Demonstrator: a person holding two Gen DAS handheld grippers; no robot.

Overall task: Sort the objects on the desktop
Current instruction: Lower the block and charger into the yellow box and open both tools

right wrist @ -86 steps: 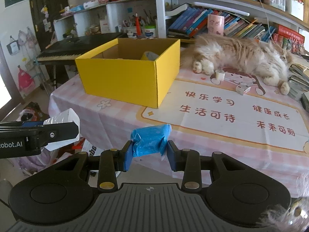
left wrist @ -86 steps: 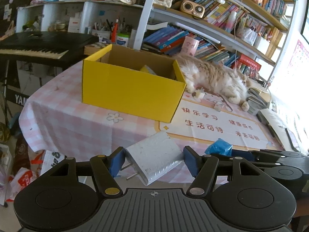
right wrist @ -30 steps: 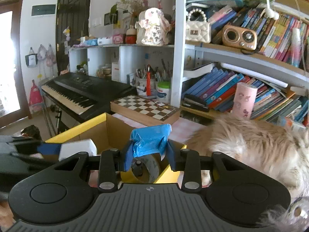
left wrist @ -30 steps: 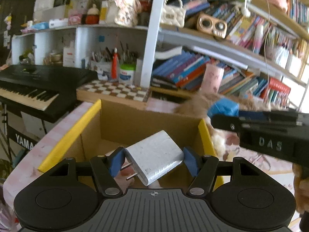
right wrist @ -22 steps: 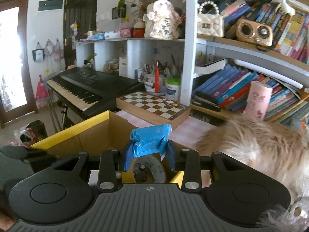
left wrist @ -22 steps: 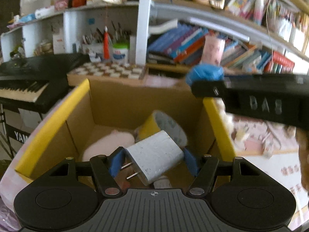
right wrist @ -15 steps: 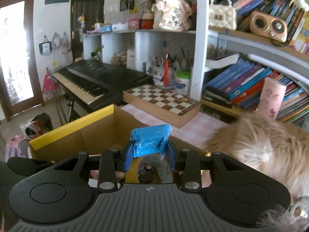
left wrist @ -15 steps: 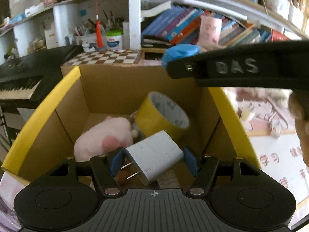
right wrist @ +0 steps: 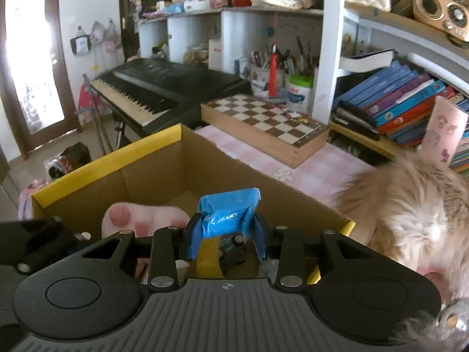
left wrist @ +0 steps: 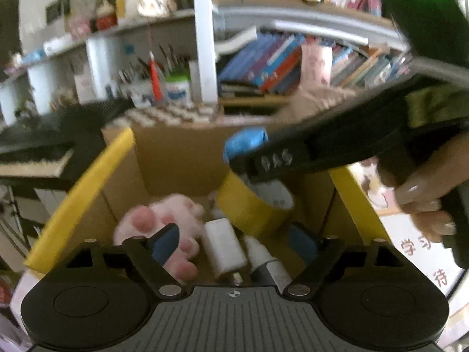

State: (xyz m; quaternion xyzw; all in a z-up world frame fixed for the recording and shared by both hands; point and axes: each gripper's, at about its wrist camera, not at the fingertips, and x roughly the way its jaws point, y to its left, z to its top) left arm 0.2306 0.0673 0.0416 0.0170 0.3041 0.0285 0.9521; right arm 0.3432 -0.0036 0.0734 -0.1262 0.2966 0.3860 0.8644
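Note:
My left gripper (left wrist: 233,242) hangs over the open yellow cardboard box (left wrist: 85,193). Its jaws are opening, and the pads no longer touch the white plug charger (left wrist: 224,246), which lies below them on the box floor. My right gripper (right wrist: 227,234) is shut on a crumpled blue packet (right wrist: 228,215) above the box (right wrist: 111,158). In the left wrist view that right gripper (left wrist: 263,158) reaches in from the right, with the blue packet (left wrist: 244,143) at its tip.
Inside the box lie a pink plush paw (left wrist: 158,220) and a yellow tape roll (left wrist: 252,205). A fluffy cat (right wrist: 410,205) lies right beside the box. A chessboard (right wrist: 263,123), a keyboard (right wrist: 164,82) and full shelves stand behind. A person's hand (left wrist: 425,193) holds the right gripper.
My left jaws have spread apart and the white charger has dropped from them into the box. My right gripper, still holding the blue packet, has moved further over the box.

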